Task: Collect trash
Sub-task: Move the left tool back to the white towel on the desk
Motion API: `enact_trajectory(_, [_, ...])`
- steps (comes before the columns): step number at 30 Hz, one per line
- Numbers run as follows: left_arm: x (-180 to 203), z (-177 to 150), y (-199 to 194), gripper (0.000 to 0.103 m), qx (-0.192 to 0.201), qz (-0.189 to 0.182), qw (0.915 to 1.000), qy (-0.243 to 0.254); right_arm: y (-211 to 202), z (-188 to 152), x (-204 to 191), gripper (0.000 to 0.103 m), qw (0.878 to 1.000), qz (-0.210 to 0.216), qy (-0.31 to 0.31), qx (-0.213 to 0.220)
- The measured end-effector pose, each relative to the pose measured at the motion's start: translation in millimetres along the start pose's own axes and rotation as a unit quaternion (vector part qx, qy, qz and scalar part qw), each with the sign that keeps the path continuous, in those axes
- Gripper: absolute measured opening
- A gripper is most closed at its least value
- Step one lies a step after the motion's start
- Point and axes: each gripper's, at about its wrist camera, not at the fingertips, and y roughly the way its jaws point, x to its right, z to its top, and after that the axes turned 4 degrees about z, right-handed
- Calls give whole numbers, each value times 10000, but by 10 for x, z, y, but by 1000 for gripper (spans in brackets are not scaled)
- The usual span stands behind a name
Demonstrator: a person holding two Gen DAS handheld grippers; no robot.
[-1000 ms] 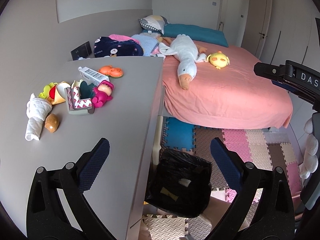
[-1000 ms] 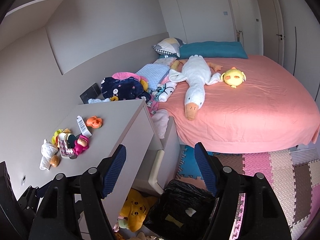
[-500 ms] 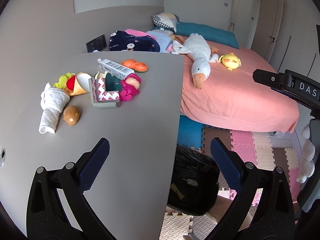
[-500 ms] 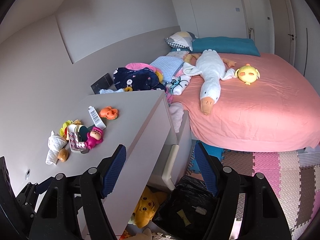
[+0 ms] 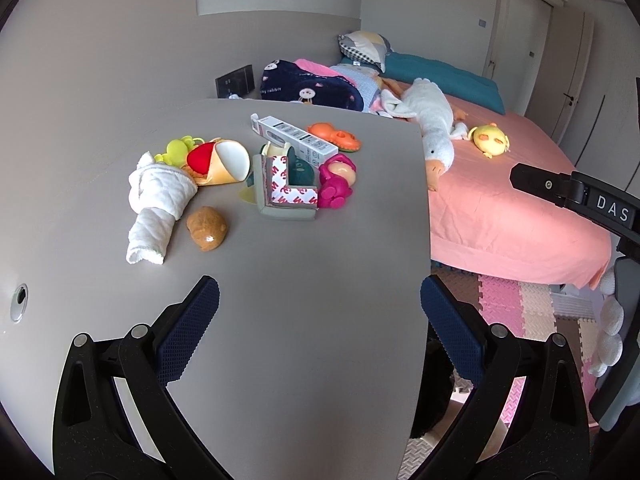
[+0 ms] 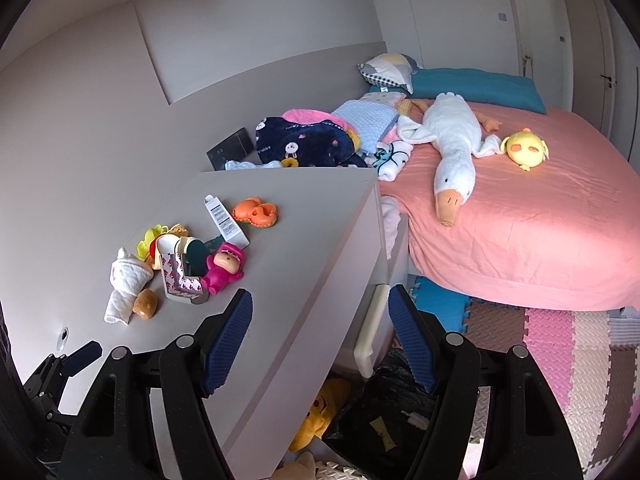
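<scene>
A grey dresser top (image 5: 304, 320) carries a heap of items: a white carton (image 5: 294, 140), an L-shaped corner guard with red-printed tape (image 5: 286, 194), a rolled white cloth (image 5: 154, 204), a brown lump (image 5: 207, 227), a paper cone (image 5: 222, 162) and small toys. My left gripper (image 5: 320, 328) is open and empty above the near part of the top. My right gripper (image 6: 320, 338) is open and empty above the dresser's right edge. A black trash bag (image 6: 384, 428) sits on the floor beside the dresser, with scraps inside.
A pink doll (image 5: 336, 182) and an orange toy (image 5: 334, 136) lie in the heap. A bed with a pink sheet (image 6: 540, 220) holds a plush goose (image 6: 452, 148) and a yellow plush (image 6: 524, 148). Foam mats (image 6: 580, 344) cover the floor. A yellow plush (image 6: 320, 416) lies by the bag.
Both grippers have moved left and toward the dresser top. The heap now sits nearer in the left wrist view, and the trash bag has slid toward the lower edge of both views.
</scene>
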Motion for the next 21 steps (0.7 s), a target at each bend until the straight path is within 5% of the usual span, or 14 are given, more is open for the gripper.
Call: enact_trajectory(21, [-928, 172, 283, 97, -17, 383, 9980, -504, 749, 53, -491, 71, 9990, 30, 22, -447])
